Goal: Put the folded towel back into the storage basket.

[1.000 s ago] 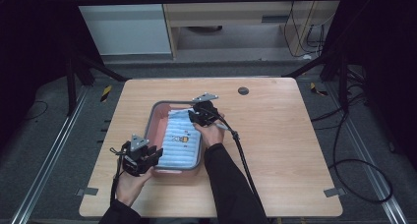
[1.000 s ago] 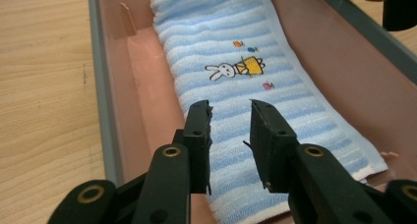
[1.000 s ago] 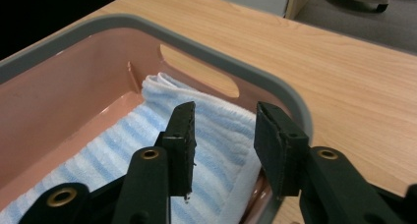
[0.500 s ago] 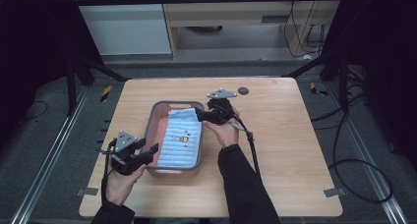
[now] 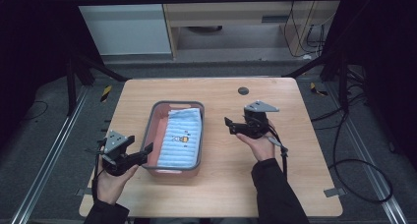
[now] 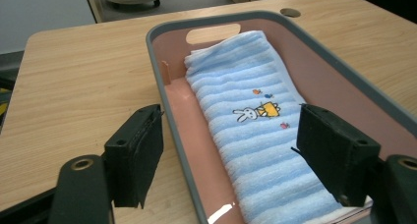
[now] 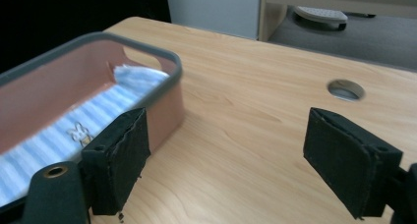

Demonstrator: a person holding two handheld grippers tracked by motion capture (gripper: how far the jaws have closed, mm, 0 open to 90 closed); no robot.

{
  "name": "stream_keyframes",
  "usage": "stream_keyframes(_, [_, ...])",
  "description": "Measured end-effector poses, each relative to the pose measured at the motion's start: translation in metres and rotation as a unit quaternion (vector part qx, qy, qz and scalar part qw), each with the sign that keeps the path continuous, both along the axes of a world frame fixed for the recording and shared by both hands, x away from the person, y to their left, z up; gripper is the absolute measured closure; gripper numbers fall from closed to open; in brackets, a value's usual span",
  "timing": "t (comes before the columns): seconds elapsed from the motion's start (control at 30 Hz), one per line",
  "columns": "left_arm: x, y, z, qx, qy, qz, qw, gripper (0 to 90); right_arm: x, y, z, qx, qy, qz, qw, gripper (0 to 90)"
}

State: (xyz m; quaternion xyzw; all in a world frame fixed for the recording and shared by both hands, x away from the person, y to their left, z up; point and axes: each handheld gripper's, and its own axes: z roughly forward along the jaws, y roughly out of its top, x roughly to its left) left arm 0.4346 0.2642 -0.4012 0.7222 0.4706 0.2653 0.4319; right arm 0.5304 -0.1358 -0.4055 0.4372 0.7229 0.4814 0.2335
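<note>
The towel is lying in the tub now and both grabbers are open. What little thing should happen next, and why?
Probably draw the left gripper slightly back off the tub's near corner. The folded blue towel already lies flat inside, the jaws stand open with the tub's rim between them, holding nothing, and the right gripper hangs open over bare table. The placing looks finished.

In the left gripper view, the near end of the blue towel [image 6: 255, 130] runs off the bottom edge, and the left hand-held gripper's [image 6: 236, 150] right jaw hides part of its near right side. The tub's [image 6: 167, 116] near rim is cut off too. In the right gripper view, the tub [image 7: 162, 98] beyond the right hand-held gripper's [image 7: 236, 160] left jaw is blurred, its left part cropped. The towel's small print [image 5: 183, 138] is too small to read from the high view.
</note>
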Motion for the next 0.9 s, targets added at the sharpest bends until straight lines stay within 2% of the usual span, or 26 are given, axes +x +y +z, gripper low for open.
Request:
stream_keyframes(0.17, [0.002,0.005,-0.005,0.018,-0.005,-0.001,0.9998,22.8,-0.014,-0.033,-0.011,-0.003,0.005,-0.017,0.9998,16.7])
stream_keyframes(0.2, [0.002,0.005,-0.005,0.018,-0.005,-0.001,0.9998,22.7,-0.014,-0.033,-0.011,-0.003,0.005,-0.017,0.9998,16.7])
stream_keyframes(0.23, [0.002,0.006,-0.006,0.019,-0.004,0.000,0.9998,22.3,-0.019,-0.047,-0.015,-0.003,0.008,-0.026,0.9996,16.4])
stream_keyframes(0.37, [0.004,0.014,-0.010,0.025,-0.002,0.011,0.9996,21.6,-0.027,-0.067,-0.021,-0.001,0.013,-0.039,0.9992,16.1])
stream_keyframes(0.4, [0.004,0.014,-0.010,0.025,-0.002,0.011,0.9996,21.5,-0.027,-0.067,-0.021,-0.001,0.013,-0.039,0.9992,16.1])
stream_keyframes(0.43, [0.006,0.018,-0.013,0.031,-0.003,0.016,0.9994,21.4,-0.032,-0.078,-0.026,-0.001,0.015,-0.042,0.9990,15.9])
stream_keyframes(0.53, [0.007,0.023,-0.014,0.036,-0.003,0.020,0.9992,21.4,-0.035,-0.085,-0.029,-0.003,0.015,-0.049,0.9987,15.9])
stream_keyframes(0.57, [0.008,0.029,-0.016,0.037,-0.003,0.026,0.9990,21.4,-0.039,-0.093,-0.034,-0.006,0.015,-0.052,0.9985,15.9])
stream_keyframes(0.7, [0.009,0.040,-0.020,0.031,0.000,0.038,0.9988,21.4,-0.044,-0.103,-0.041,-0.010,0.014,-0.059,0.9981,15.9])
stream_keyframes(0.9, [0.011,0.051,-0.026,0.045,-0.001,0.053,0.9976,21.4,-0.052,-0.115,-0.053,-0.020,0.019,-0.063,0.9976,15.9])
